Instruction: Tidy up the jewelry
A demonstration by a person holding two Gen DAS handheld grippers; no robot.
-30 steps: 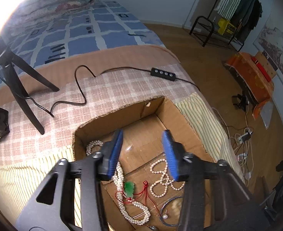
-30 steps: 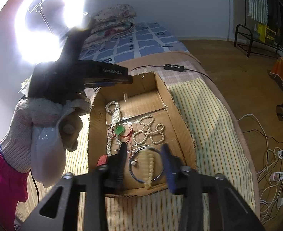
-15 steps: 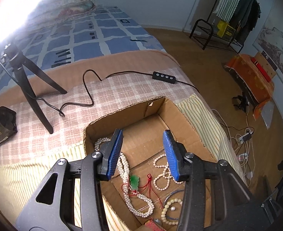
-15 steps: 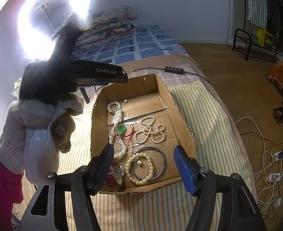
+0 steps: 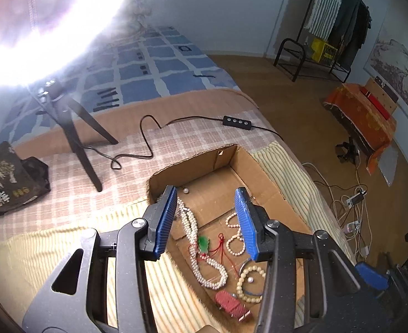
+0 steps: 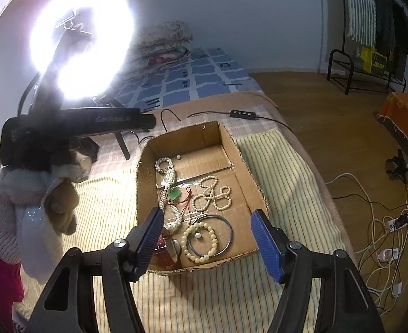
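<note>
both grippers are hovering over the cardboard box (image 6: 256,183) of jewelry: right gripper (image 6: 208,238) has just been opening, jaws wide and empty above the bead bracelet (image 6: 199,241); left gripper (image 5: 205,219) is gaping partway, empty.

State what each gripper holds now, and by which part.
Nothing. Left gripper and right gripper are both empty, jaws open above the box.
</note>
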